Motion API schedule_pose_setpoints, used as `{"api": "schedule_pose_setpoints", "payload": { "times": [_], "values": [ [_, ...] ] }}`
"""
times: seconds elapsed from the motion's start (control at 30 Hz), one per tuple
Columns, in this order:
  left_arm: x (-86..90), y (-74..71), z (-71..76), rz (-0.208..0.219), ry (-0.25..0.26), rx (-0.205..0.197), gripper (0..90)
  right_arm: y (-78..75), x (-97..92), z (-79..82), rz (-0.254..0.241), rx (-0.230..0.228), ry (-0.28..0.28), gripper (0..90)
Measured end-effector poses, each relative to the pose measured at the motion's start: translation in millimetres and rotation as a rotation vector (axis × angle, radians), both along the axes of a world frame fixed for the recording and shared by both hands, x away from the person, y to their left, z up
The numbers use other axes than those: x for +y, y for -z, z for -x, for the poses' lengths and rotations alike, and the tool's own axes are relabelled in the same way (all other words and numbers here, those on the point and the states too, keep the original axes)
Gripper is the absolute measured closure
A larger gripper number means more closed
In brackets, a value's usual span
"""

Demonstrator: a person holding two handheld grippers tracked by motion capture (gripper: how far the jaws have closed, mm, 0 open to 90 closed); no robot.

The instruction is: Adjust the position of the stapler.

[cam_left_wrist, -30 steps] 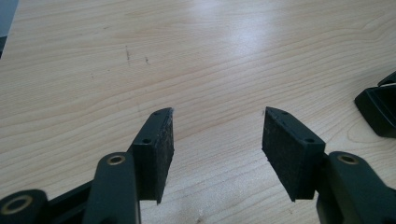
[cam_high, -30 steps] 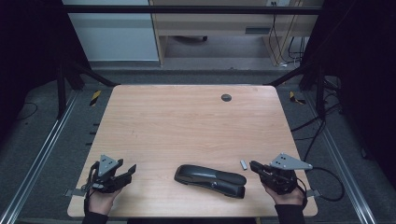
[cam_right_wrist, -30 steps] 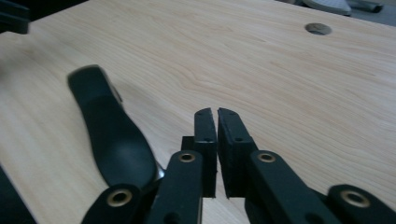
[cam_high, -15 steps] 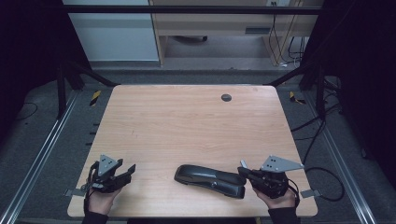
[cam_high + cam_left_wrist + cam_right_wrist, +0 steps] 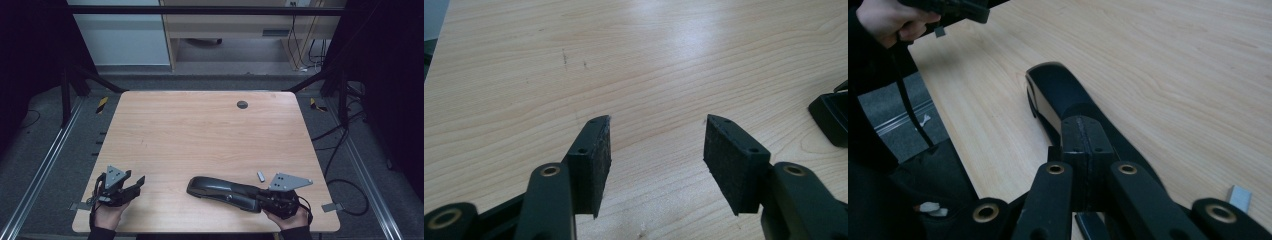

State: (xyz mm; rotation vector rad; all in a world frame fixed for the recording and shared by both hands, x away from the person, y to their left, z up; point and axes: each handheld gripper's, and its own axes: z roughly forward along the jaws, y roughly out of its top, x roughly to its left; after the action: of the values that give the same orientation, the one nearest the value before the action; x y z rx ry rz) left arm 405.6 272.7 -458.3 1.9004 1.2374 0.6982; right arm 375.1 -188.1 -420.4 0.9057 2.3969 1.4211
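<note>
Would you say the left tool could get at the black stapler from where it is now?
Probably yes. The left tool is open with nothing between its pads, and only bare table lies between it and the stapler. The right tool, shut, sits over the stapler's far end.

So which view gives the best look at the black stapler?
The high view: the whole stapler lies along the table's near edge. The right gripper view shows its length partly behind the shut jaws. The left gripper view catches one end.
</note>
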Motion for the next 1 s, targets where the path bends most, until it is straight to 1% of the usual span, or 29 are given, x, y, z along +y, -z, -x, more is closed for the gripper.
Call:
{"api": "schedule_pose_setpoints", "payload": {
  "times": [0.07,0.3,0.6,0.67,1.0],
  "values": [
    [0.1,-0.1,0.2,0.001,0.000,0.000,43.8,3.7,1.8,1.6,0.008,0.014,-0.009,90.0],
    [-0.1,0.1,0.0,-0.002,0.000,0.002,43.9,11.2,0.4,2.0,0.029,0.037,-0.006,90.0],
    [-0.6,0.3,0.0,-0.002,0.000,0.003,43.9,12.1,-0.1,2.0,0.038,0.031,-0.009,90.0],
    [-0.6,0.2,-0.1,-0.008,0.003,0.005,43.9,12.2,-0.7,1.5,0.042,0.028,-0.005,90.0],
    [-1.0,0.9,-0.4,-0.008,0.002,0.008,44.1,12.4,-4.4,-0.7,0.051,0.021,0.012,90.0]
  ]
}}
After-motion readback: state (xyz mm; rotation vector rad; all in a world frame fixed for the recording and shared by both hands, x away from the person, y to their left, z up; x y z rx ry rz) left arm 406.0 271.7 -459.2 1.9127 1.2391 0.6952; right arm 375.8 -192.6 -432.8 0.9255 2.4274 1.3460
